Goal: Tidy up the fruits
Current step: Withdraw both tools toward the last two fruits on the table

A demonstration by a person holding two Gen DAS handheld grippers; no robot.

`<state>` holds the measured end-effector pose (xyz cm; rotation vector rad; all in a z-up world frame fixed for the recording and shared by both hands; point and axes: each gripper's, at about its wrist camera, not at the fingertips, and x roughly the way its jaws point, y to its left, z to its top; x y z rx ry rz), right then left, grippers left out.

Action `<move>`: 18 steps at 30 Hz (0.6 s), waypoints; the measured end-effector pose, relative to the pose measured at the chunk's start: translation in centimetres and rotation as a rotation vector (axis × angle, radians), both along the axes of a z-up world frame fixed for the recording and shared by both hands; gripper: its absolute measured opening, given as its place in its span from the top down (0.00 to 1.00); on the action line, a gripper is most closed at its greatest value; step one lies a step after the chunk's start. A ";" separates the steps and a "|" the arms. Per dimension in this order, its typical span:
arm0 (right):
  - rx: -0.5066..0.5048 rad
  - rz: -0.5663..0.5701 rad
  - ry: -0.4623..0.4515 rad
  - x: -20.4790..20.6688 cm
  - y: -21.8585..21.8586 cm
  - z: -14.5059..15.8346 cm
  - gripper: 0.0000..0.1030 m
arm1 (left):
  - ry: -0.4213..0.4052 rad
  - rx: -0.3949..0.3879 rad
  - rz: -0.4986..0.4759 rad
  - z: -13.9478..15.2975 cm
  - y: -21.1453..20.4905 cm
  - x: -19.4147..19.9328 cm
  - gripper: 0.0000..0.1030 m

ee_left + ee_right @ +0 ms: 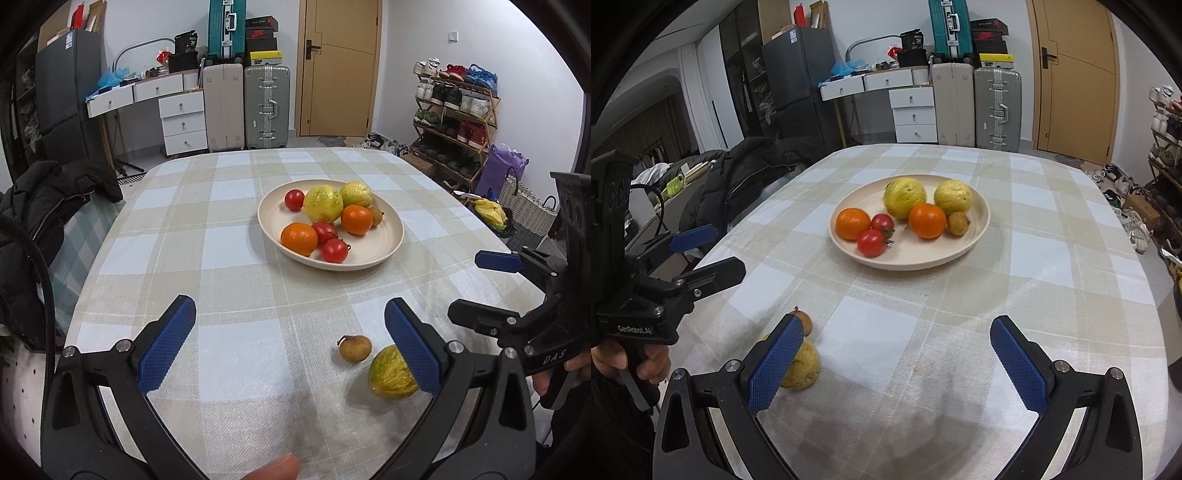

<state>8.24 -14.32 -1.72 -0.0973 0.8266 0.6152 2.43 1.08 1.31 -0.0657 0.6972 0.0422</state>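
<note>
1. While both tools hang low over the near end of the checked tablecloth, neither holds anything: the left gripper has its blue pads spread wide, and the right gripper is just as wide apart. I judge they are poised this way to choose between the loose fruit.
2. Seen from the left wrist, the yellow-green fruit lies at about four o'clock, partly behind the right-hand pad, with the small brown fruit just beside it at ten o'clock.
3. Seen from the right wrist, that same pair sits at eight o'clock, behind the left-hand pad, outside the gap.
4. Farther out at twelve o'clock stands the cream plate, already loaded with oranges, tomatoes and yellow fruit; the two strays probably belong there.
</note>
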 end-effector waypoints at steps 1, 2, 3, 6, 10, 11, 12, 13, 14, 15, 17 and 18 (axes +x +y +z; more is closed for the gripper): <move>-0.001 0.007 0.002 -0.1 0.3 -0.1 0.00 | 0.004 0.001 0.000 -0.2 0.0 -0.1 0.01; -0.004 0.019 0.008 -0.3 0.7 -0.1 0.00 | 0.009 -0.002 -0.003 -0.3 0.1 -0.1 0.01; -0.008 0.029 0.009 -0.5 1.0 -0.2 0.00 | 0.012 -0.003 -0.004 -0.4 0.2 0.0 0.01; -0.034 0.061 0.005 -1.1 2.1 -0.4 0.00 | 0.021 0.000 0.007 -0.7 0.6 0.2 0.01; -0.053 0.095 0.016 -1.6 3.3 -1.1 0.00 | 0.023 -0.010 0.022 -0.9 1.2 0.6 0.01; -0.055 0.100 0.020 -1.6 3.4 -1.2 0.00 | 0.023 -0.008 0.026 -0.9 1.3 0.6 0.01; -0.058 0.105 0.027 -1.7 3.7 -1.4 0.00 | 0.023 -0.005 0.028 -0.9 1.4 0.7 0.01; -0.058 0.111 0.031 -1.7 3.8 -1.5 0.00 | 0.023 -0.001 0.030 -0.9 1.4 0.7 0.01; -0.055 0.117 0.036 -1.8 3.9 -1.5 0.00 | 0.023 -0.001 0.031 -0.9 1.5 0.7 0.01; -0.054 0.122 0.041 -1.9 4.1 -1.7 0.00 | 0.025 -0.005 0.032 -1.0 1.6 0.8 0.01; -0.060 0.129 0.045 -2.0 4.5 -1.9 0.00 | 0.032 -0.011 0.033 -1.2 1.7 0.9 0.01; -0.064 0.132 0.051 -2.0 4.7 -2.1 0.00 | 0.038 -0.009 0.032 -1.3 1.7 1.0 0.01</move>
